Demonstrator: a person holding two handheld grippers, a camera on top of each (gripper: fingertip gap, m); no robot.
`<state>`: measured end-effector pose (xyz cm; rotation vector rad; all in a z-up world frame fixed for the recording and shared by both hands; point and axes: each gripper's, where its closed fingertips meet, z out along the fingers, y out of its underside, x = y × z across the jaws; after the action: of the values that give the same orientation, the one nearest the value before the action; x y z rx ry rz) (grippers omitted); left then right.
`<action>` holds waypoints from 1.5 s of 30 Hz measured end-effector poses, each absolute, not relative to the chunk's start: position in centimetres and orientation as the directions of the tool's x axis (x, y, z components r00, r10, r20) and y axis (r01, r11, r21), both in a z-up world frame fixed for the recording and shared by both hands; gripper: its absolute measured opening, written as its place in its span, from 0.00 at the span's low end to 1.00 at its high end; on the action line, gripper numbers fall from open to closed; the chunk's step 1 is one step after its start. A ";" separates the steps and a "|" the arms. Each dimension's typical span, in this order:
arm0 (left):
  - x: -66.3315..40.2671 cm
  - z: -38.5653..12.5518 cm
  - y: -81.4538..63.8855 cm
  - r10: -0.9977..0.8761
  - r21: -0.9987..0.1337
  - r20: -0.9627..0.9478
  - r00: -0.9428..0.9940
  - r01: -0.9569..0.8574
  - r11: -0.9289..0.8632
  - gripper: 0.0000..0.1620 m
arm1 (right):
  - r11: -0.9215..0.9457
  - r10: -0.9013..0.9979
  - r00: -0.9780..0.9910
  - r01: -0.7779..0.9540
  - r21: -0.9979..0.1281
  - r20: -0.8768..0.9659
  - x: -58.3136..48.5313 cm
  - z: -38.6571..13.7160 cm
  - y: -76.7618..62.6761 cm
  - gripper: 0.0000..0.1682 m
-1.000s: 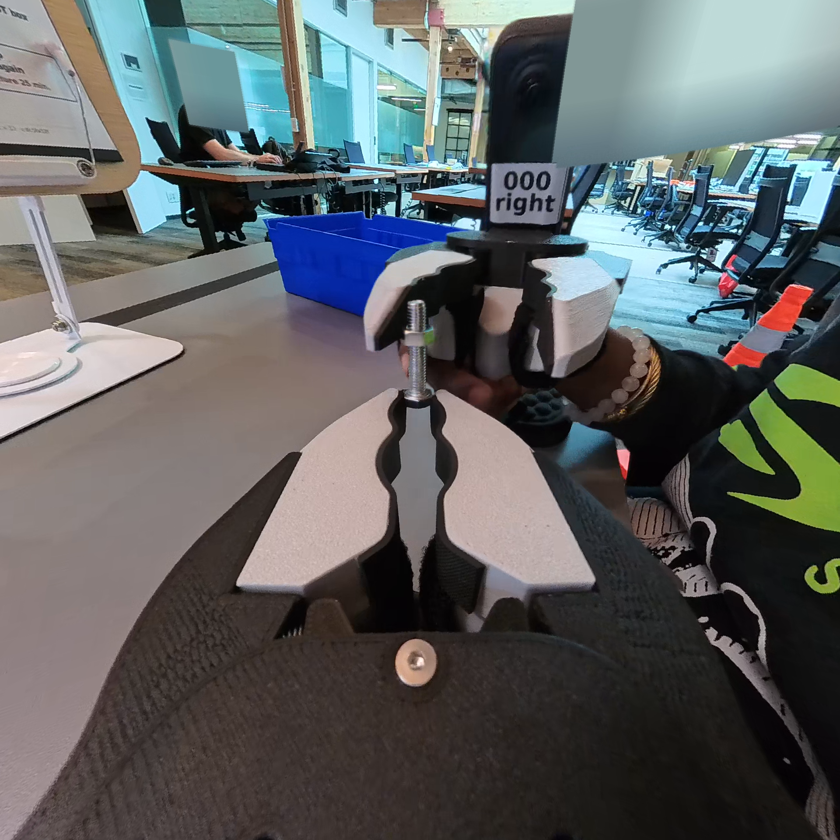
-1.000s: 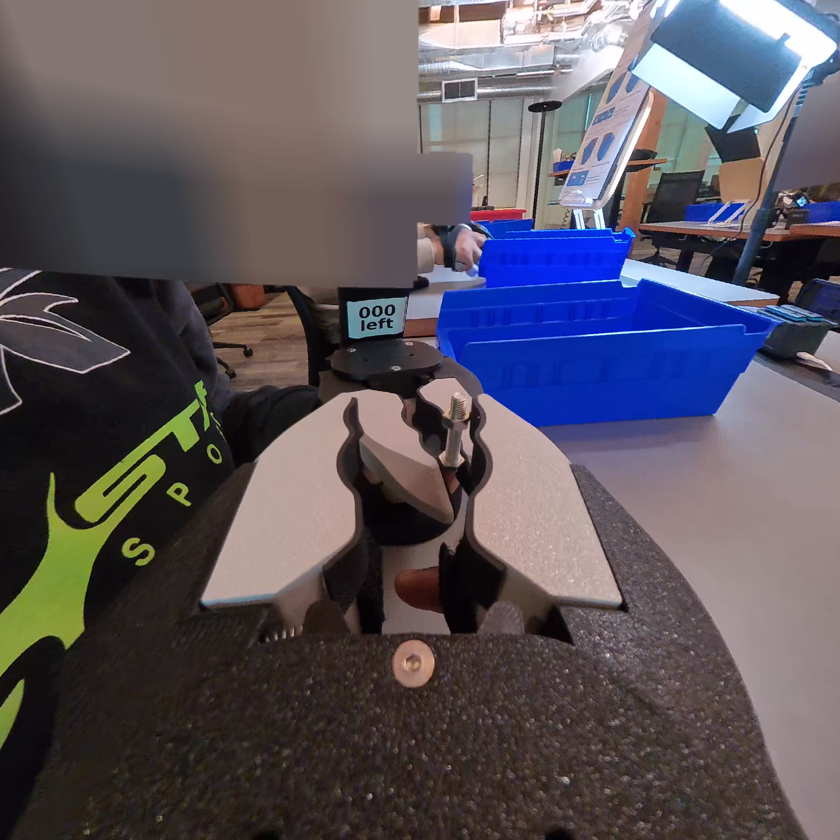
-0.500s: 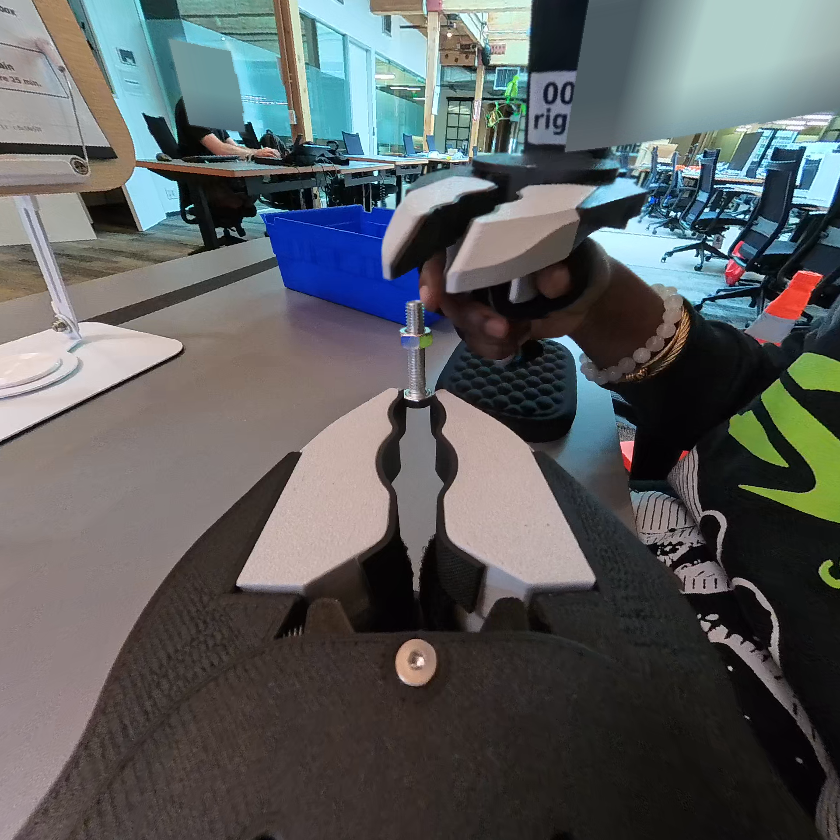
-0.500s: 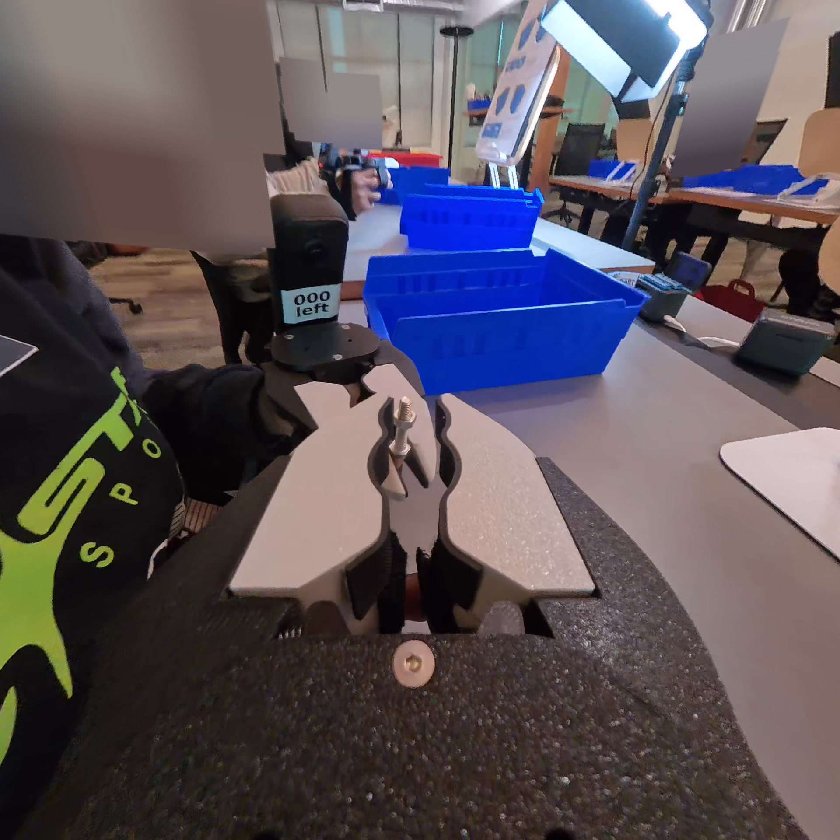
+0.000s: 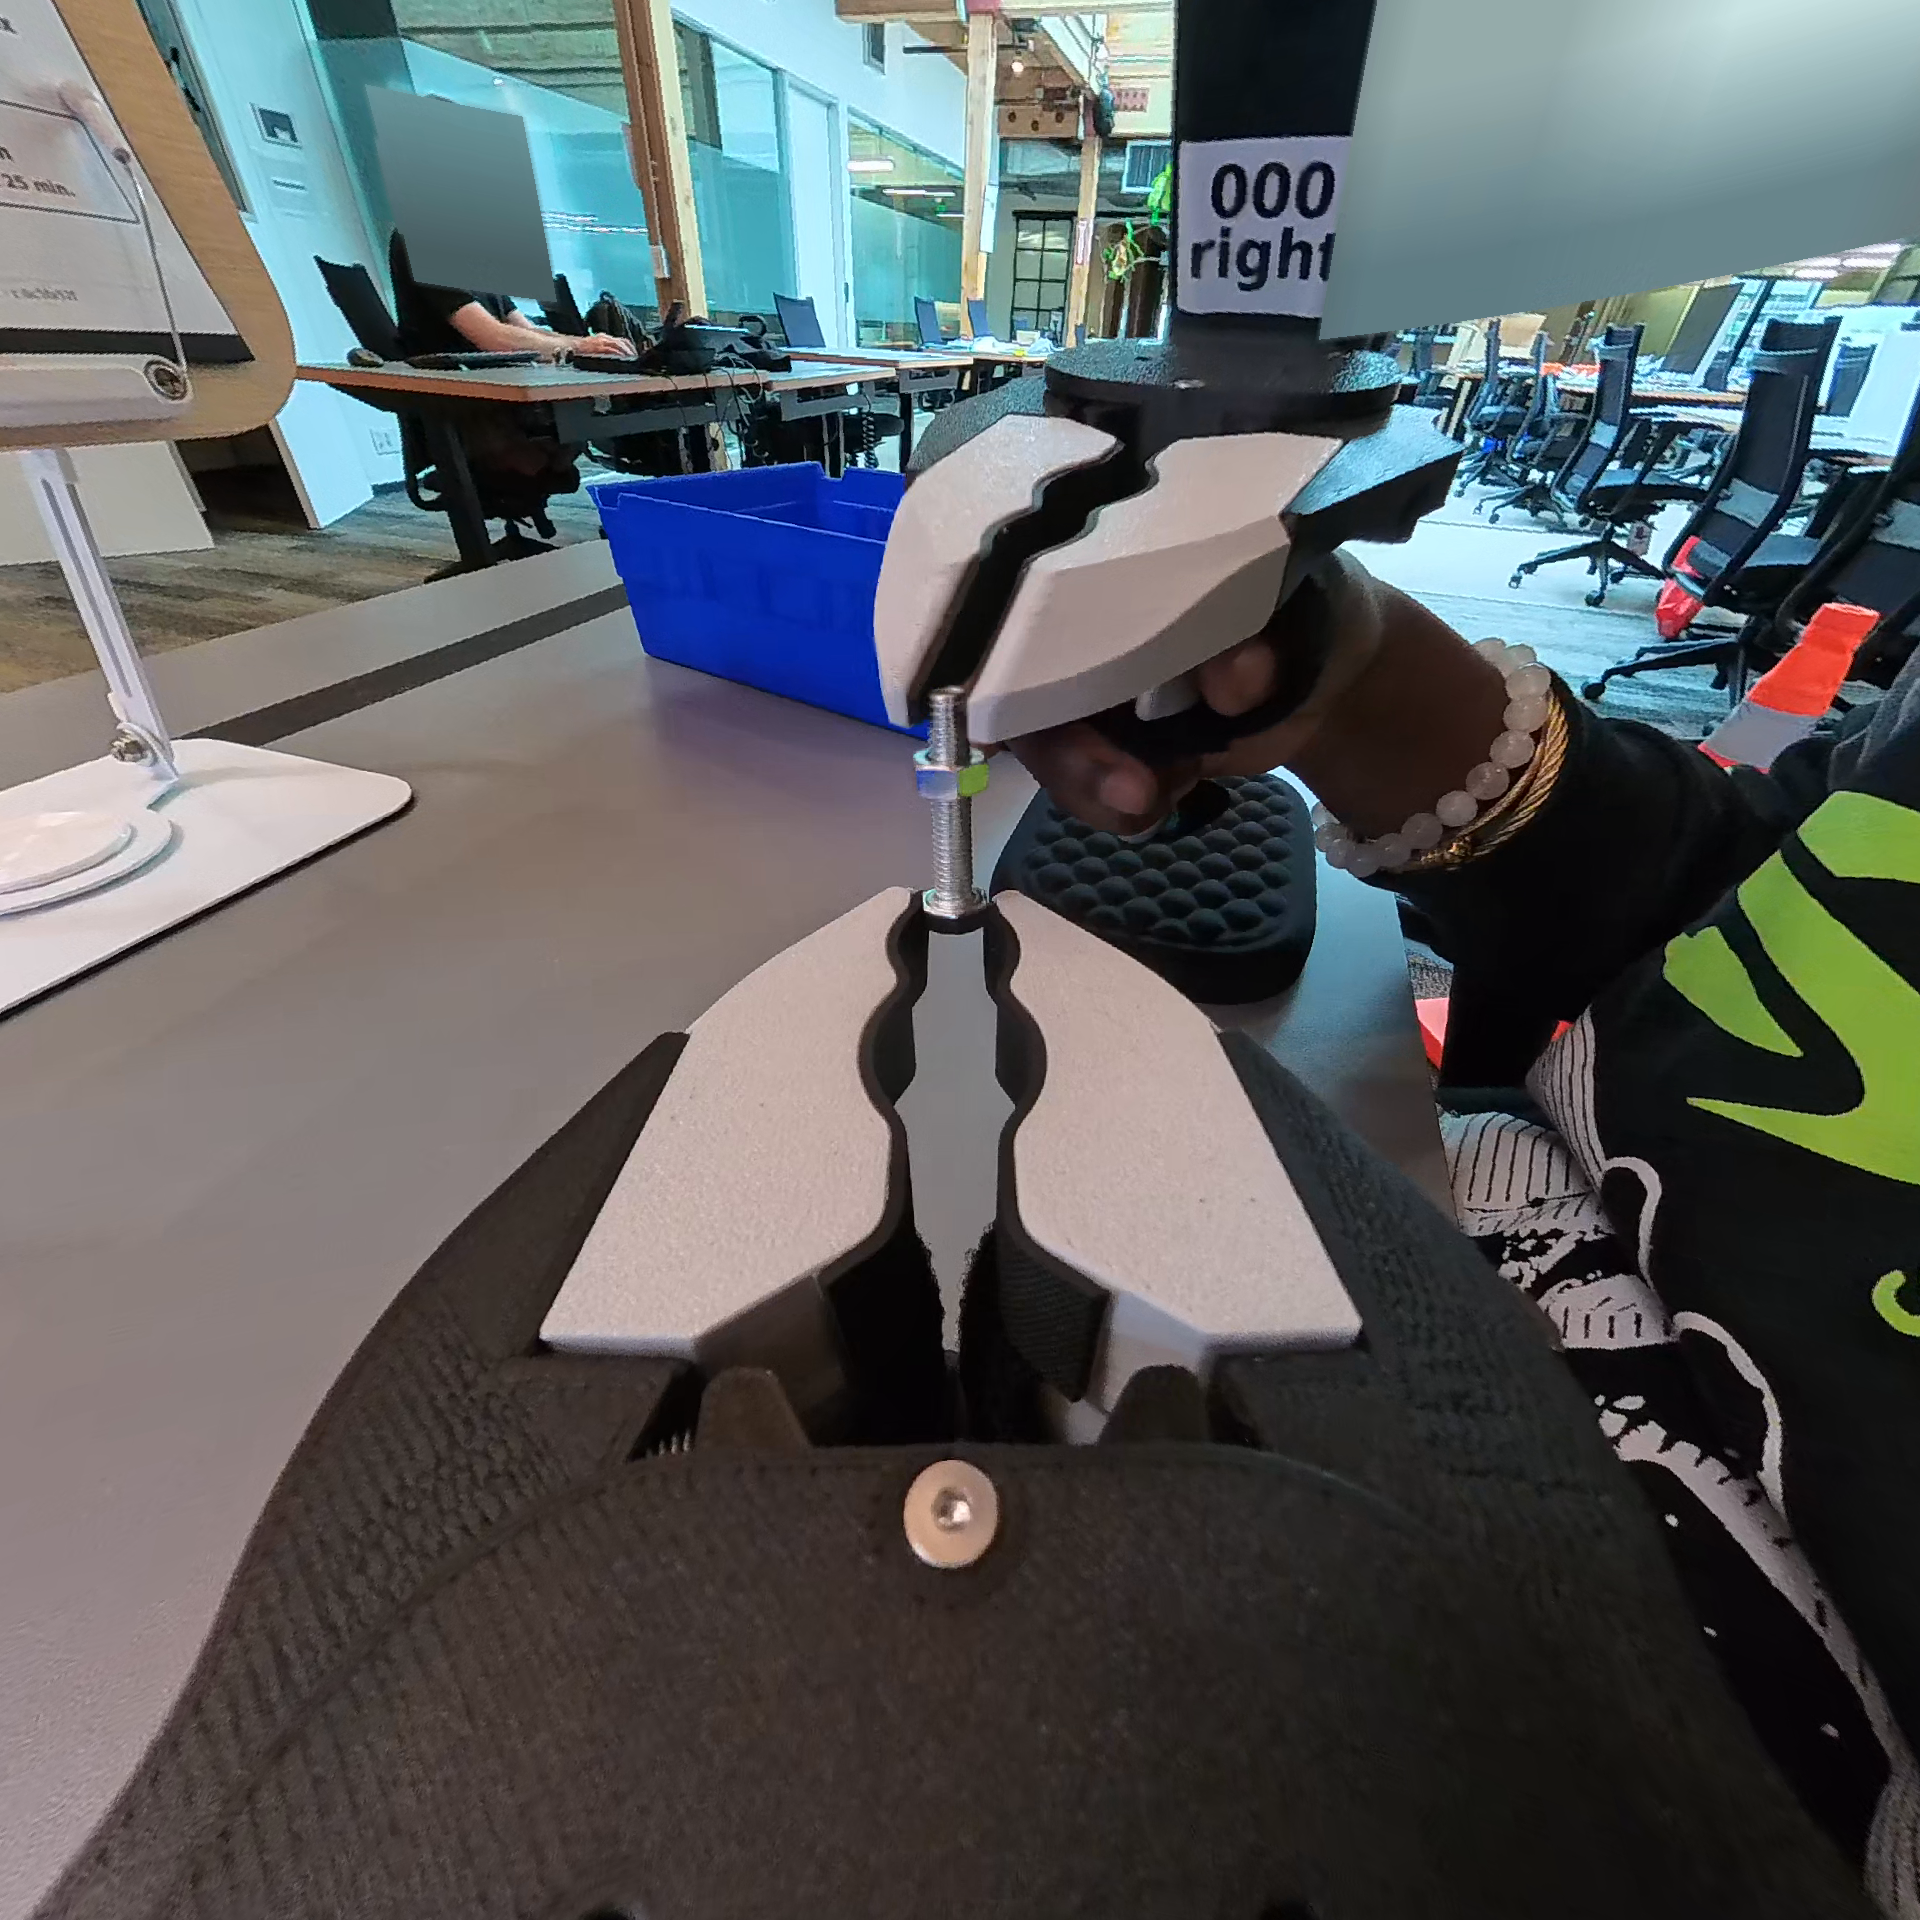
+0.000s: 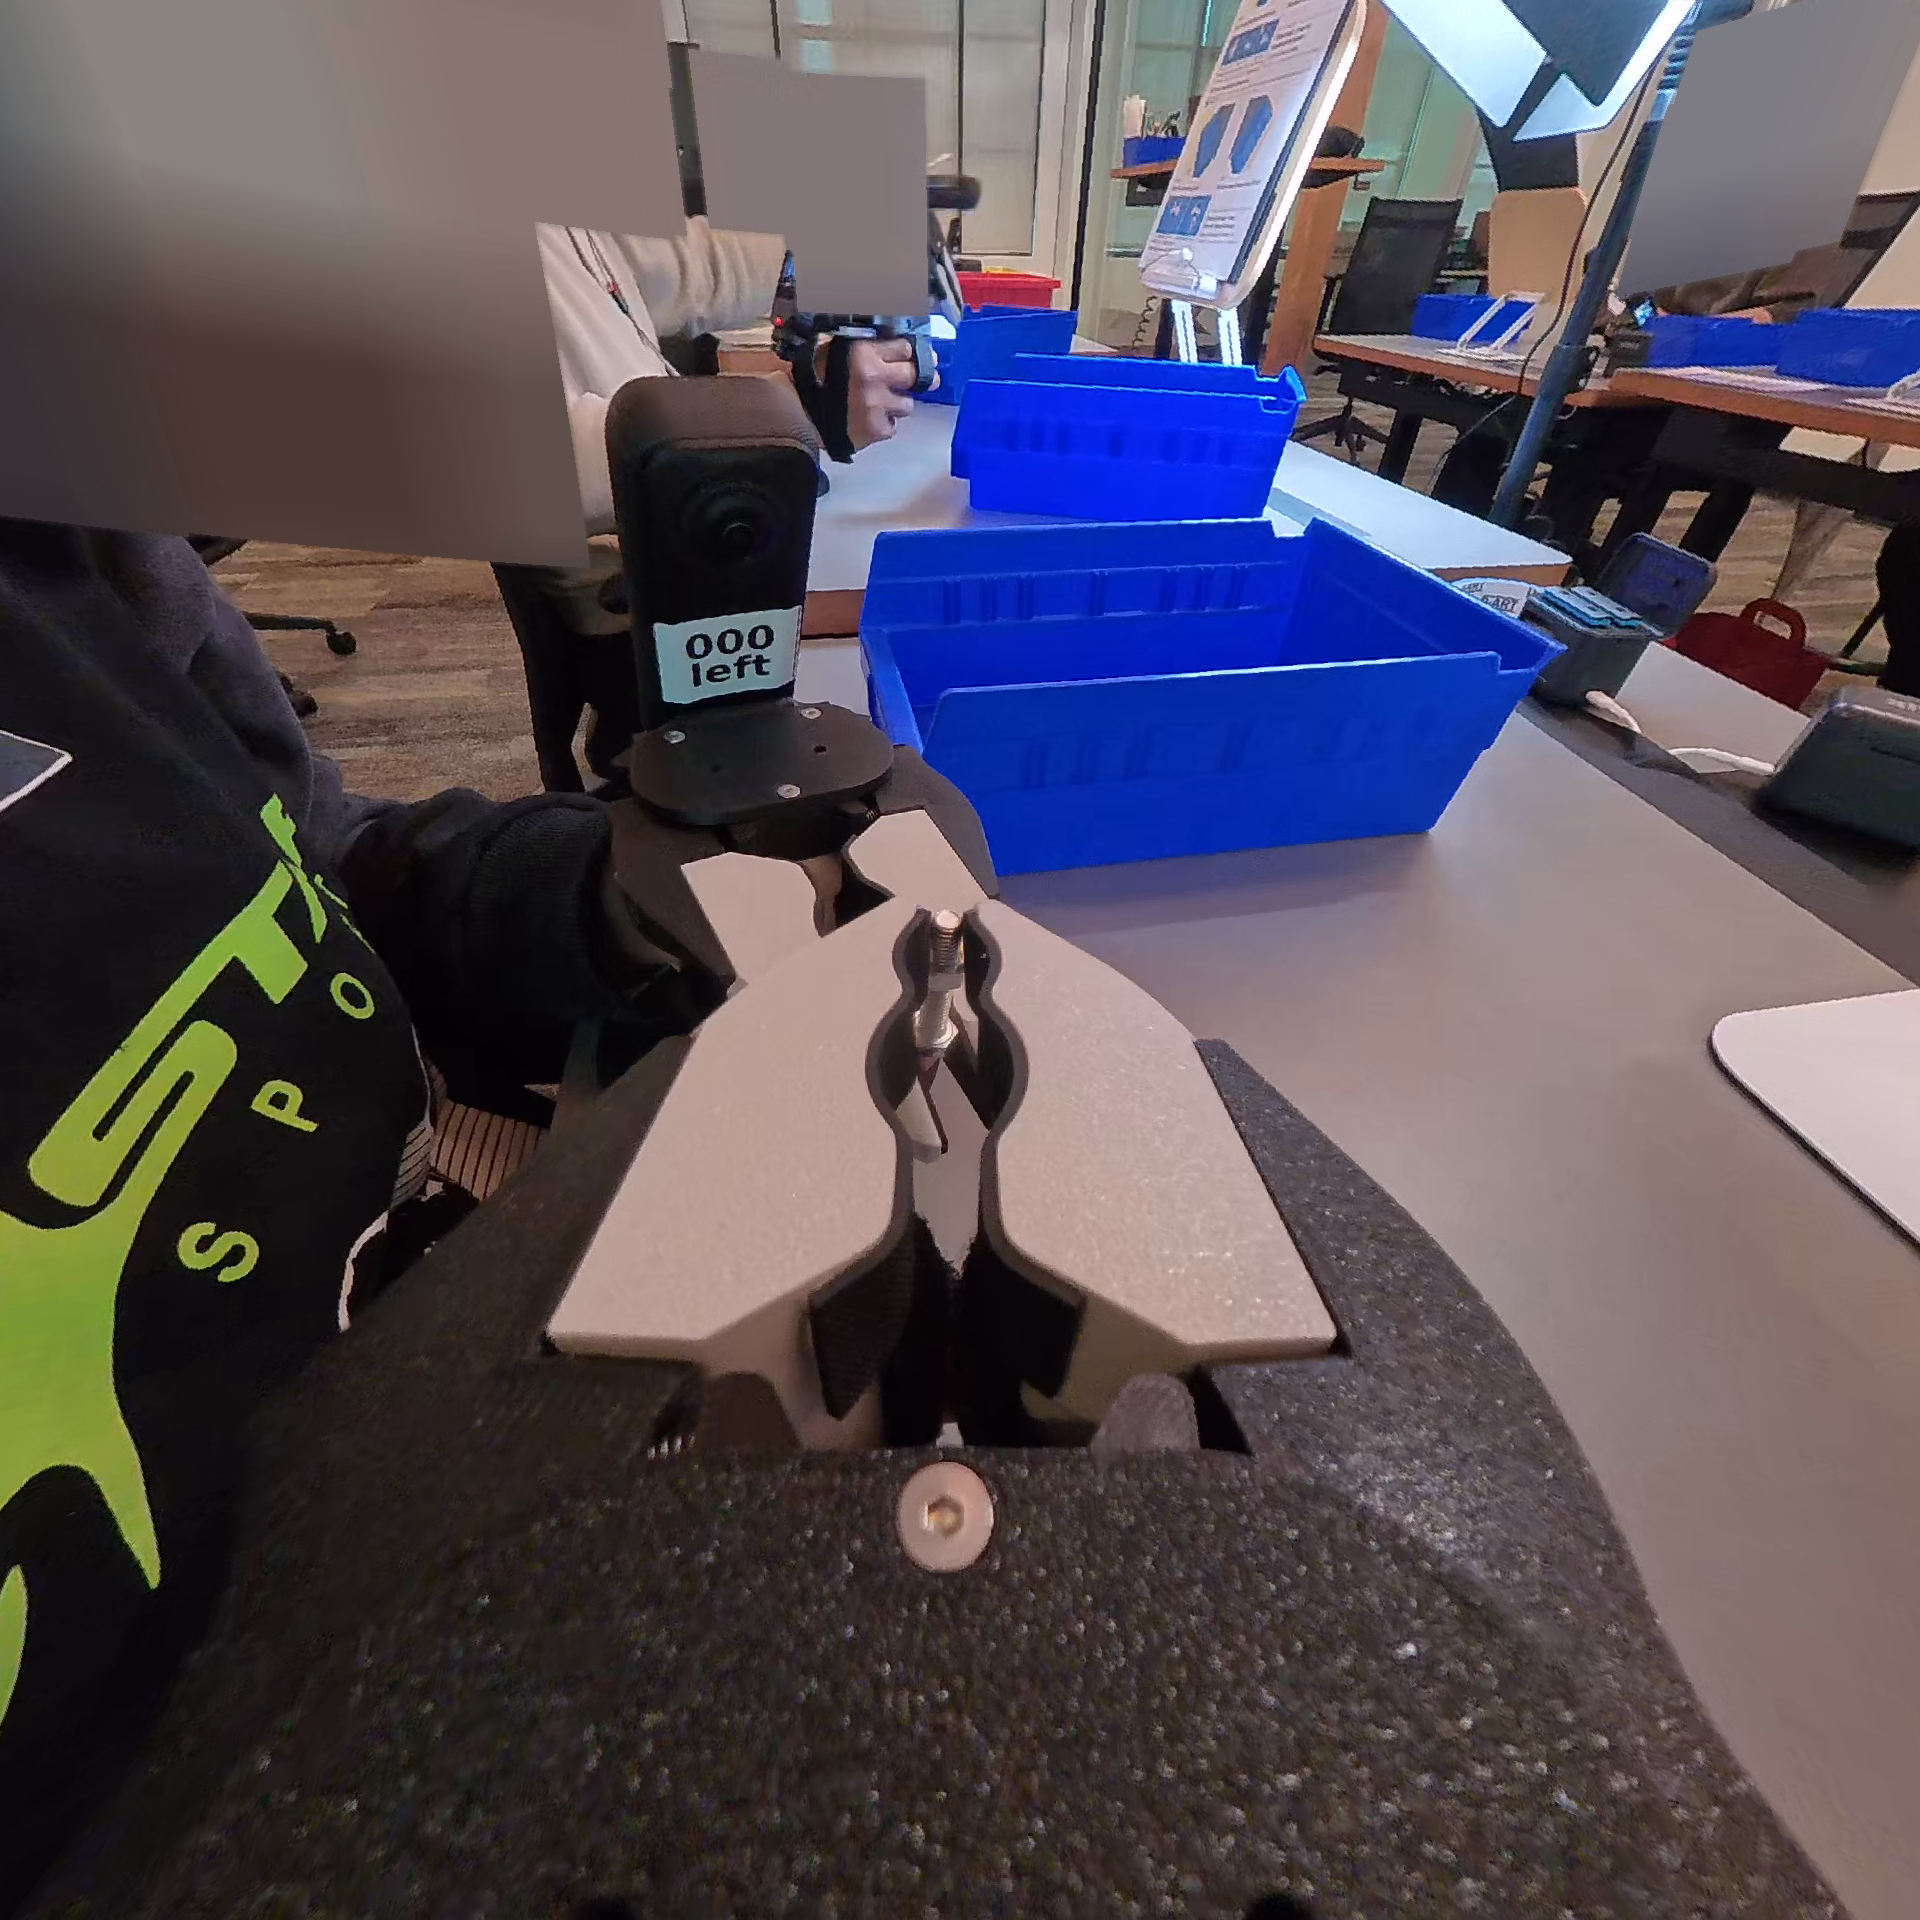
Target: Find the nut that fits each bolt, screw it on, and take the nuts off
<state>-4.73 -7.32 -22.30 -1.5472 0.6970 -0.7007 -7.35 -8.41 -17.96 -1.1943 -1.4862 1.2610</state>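
My left gripper (image 5: 953, 907) is shut on the head of a silver bolt (image 5: 948, 842) and holds it upright above the grey table (image 5: 416, 1039). A nut with a green mark (image 5: 948, 779) sits on the thread near the top. My right gripper (image 5: 940, 717) comes down from above, its fingertips closed in around the bolt's top end, just above the nut. In the right wrist view the bolt (image 6: 938, 987) shows in the narrow gap between the right gripper's fingers (image 6: 1091, 1091), its top at the gripper's tips (image 6: 943, 928).
A blue bin (image 5: 748, 582) stands behind the grippers and also shows in the right wrist view (image 6: 1195, 748). A white stand base (image 5: 156, 821) lies at the left. A black dimpled pad (image 5: 1153, 904) lies under the right hand. Other people work at desks behind.
My right gripper let go of the nut, rose and turned, then came back down and narrowed onto the bolt's top. The left gripper and the bolt have stayed put.
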 end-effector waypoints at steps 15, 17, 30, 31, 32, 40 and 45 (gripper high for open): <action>-4.9 -22.3 -7.0 -0.763 -0.995 0.066 0.643 -0.020 -0.102 0.33 | 0.008 0.971 0.238 0.035 -0.999 0.016 3.9 -13.0 1.7 0.03; -4.9 -22.4 -7.0 -0.763 -0.994 0.067 0.643 -0.020 -0.104 0.34 | 0.009 0.923 0.383 0.017 -1.000 0.015 7.7 -12.0 4.9 0.03; -5.2 -22.4 -6.7 -0.755 -0.992 0.094 0.649 -0.001 -0.124 0.34 | -0.282 0.466 0.884 0.103 -0.954 -0.042 24.1 -19.2 25.0 0.03; -5.2 -22.3 -6.7 -0.754 -0.992 0.095 0.650 0.001 -0.124 0.34 | -0.344 0.439 0.897 0.116 -0.932 -0.050 24.6 -20.8 25.9 0.03; -5.2 -22.3 -6.7 -0.753 -0.992 0.095 0.651 0.002 -0.124 0.34 | -0.396 0.421 0.905 0.126 -0.910 -0.058 25.0 -22.1 26.6 0.03; -5.3 -22.3 -6.6 -0.751 -0.992 0.103 0.652 0.011 -0.126 0.34 | -0.572 0.350 0.936 0.189 -0.798 -0.030 26.1 -28.0 29.0 0.04; -5.4 -22.3 -6.6 -0.749 -0.992 0.106 0.654 0.014 -0.128 0.33 | -0.577 0.344 0.939 0.211 -0.789 0.000 26.0 -29.1 29.8 0.04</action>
<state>-5.37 -6.61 -22.29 -1.5775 0.6253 -0.7335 25.97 29.83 -29.12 -2.2053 -0.3910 0.1911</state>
